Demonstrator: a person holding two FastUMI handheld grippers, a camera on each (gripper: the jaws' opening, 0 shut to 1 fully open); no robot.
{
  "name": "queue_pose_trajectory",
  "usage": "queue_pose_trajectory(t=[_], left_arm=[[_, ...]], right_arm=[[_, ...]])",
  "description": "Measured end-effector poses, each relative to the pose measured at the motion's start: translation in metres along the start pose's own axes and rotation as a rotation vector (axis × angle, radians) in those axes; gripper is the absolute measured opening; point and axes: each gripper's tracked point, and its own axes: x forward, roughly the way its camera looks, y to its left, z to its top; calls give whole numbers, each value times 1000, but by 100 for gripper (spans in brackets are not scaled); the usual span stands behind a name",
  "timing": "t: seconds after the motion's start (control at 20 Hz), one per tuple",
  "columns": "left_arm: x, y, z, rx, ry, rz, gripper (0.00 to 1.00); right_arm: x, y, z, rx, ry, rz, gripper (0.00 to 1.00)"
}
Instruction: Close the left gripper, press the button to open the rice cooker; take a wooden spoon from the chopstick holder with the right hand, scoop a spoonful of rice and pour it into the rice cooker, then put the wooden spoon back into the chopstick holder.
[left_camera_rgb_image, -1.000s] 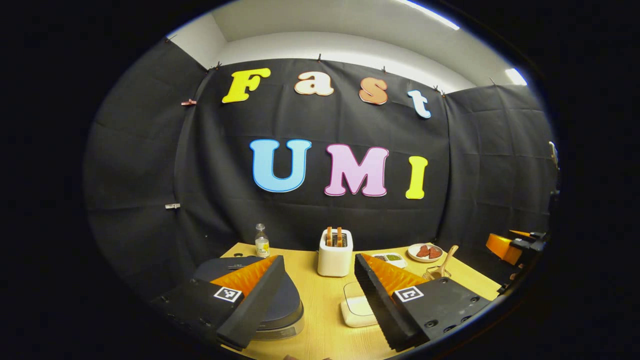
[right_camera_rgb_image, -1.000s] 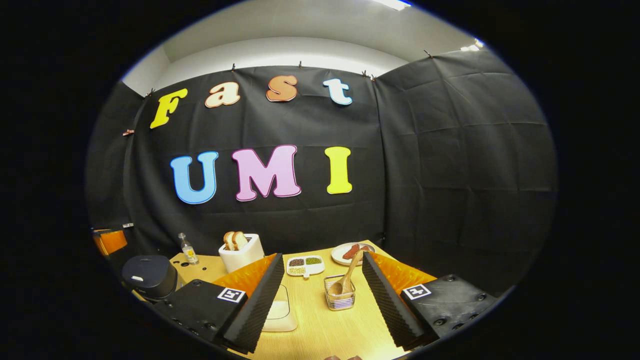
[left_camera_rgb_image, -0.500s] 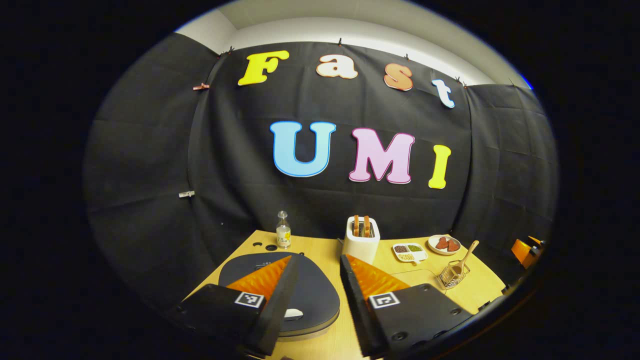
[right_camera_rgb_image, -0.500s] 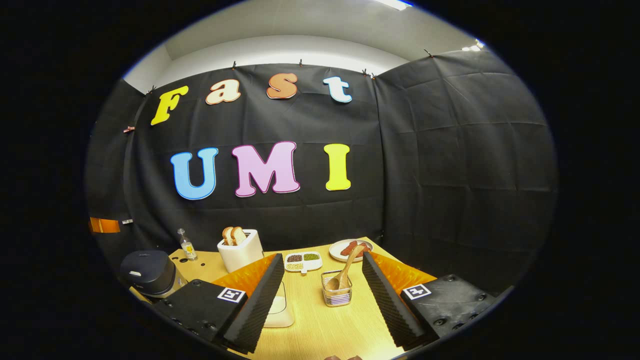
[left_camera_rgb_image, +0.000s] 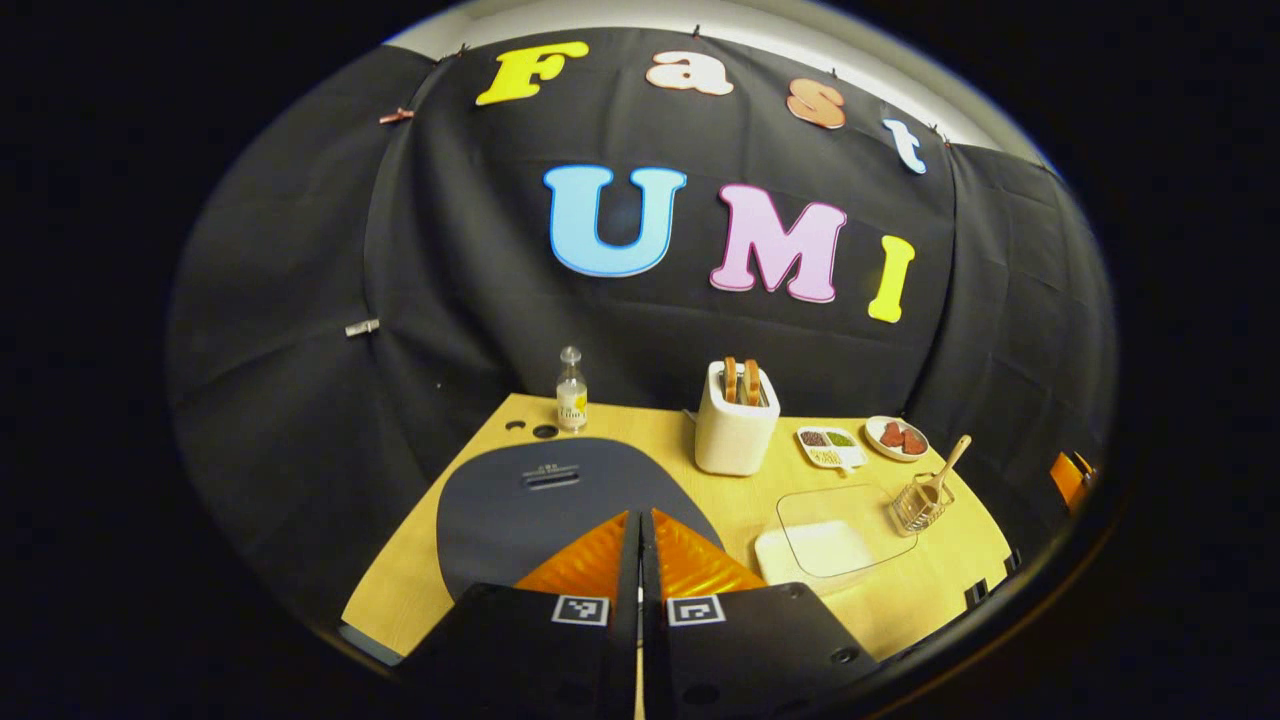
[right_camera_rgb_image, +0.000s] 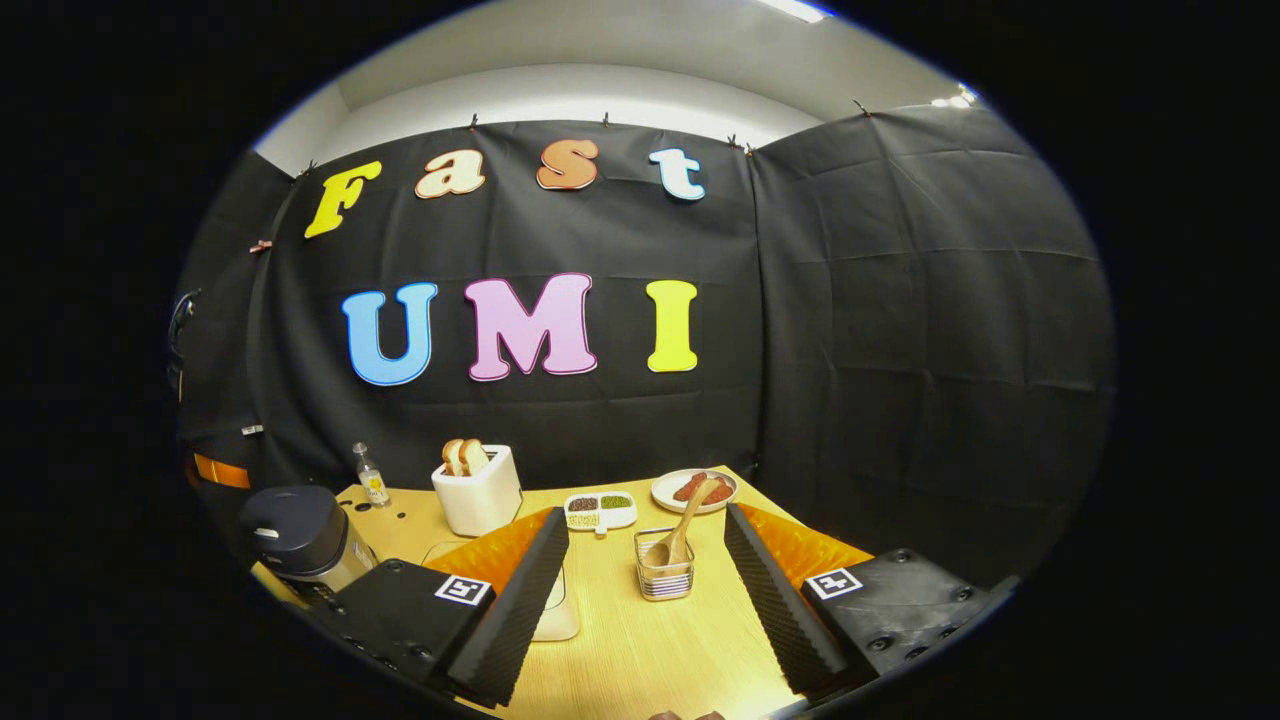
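Rice cooker (left_camera_rgb_image: 560, 495): lid down, lower centre of left gripper view, under left gripper (left_camera_rgb_image: 640, 530).
Change: left fingers, apart a second ago, now closed on nothing; button press comes next.
Right gripper (right_camera_rgb_image: 645, 585): fingers open, wooden spoon (right_camera_rgb_image: 680, 525) in chopstick holder (right_camera_rgb_image: 665, 575) ahead on bench (right_camera_rgb_image: 640, 650).

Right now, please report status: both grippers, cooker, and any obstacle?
Left gripper shut, empty, above dark rice cooker lid. Right gripper open, facing wooden spoon in clear holder. Lid closed. No obstacle seen.
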Motion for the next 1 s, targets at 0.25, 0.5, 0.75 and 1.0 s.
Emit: queue_pose_trajectory(t=[0.25,0.5,0.75,1.0], left_arm=[[8,15,-34,-60,82,-12,7],[15,12,-58,-72,121,-36,6],[17,13,-60,-87,111,-32,7],[15,15,-64,-136,111,-73,7]], right_arm=[[-8,-6,-9,-11,26,-22,98],[-10,-3,-12,-13,38,-25,98],[-12,5,-20,-21,55,-12,98],[-6,12,-23,-19,81,4,98]])
